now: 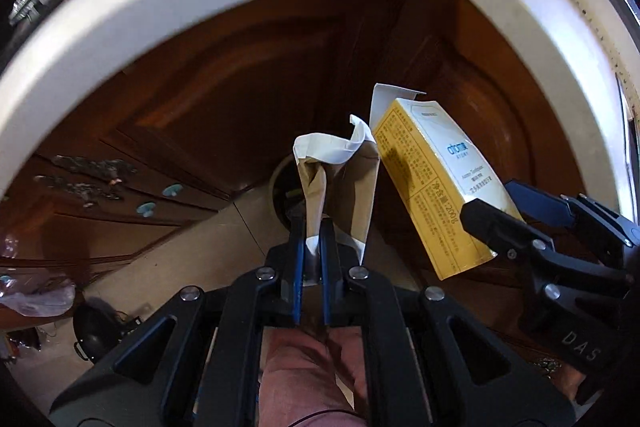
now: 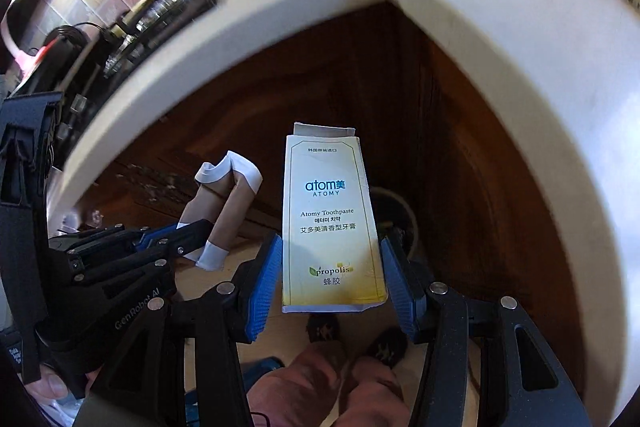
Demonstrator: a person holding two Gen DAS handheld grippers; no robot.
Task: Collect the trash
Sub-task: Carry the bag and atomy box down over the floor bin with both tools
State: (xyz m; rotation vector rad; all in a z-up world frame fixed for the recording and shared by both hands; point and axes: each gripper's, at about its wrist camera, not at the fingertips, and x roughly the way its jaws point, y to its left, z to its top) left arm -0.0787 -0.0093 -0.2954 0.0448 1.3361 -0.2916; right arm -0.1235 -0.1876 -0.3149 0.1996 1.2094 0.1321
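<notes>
The left gripper (image 1: 313, 235) has its two blue-padded fingers nearly together, pinched on the lower end of a crushed cardboard tube (image 1: 338, 183), brown and creased flat along its length with curled strips of white paper at both ends. In the right wrist view the same tube (image 2: 226, 205) sticks up beside the left gripper (image 2: 188, 233), at the left of the picture. The right gripper (image 2: 330, 267) holds a toothpaste box (image 2: 330, 219) between its ribbed blue pads (image 2: 264, 283), the fingers spread about as wide as the box and closed against its two long edges. The box is a tall, thin carton, white on its front face with blue "atom" lettering, fading to yellow at the near end, its far flap torn open. From the left wrist view the box (image 1: 436, 183) shows a yellow side panel dense with small print, and the right gripper (image 1: 502, 211) clamps it low down. Both pieces are held in the air, side by side but apart, in front of a dark brown wooden cabinet (image 2: 460, 147) with raised panels, under the rounded edge of a pale, smooth countertop (image 2: 480, 11). Below, on the light floor, stands a round bin (image 2: 402, 219) with a pale rim, just beyond the box.
</notes>
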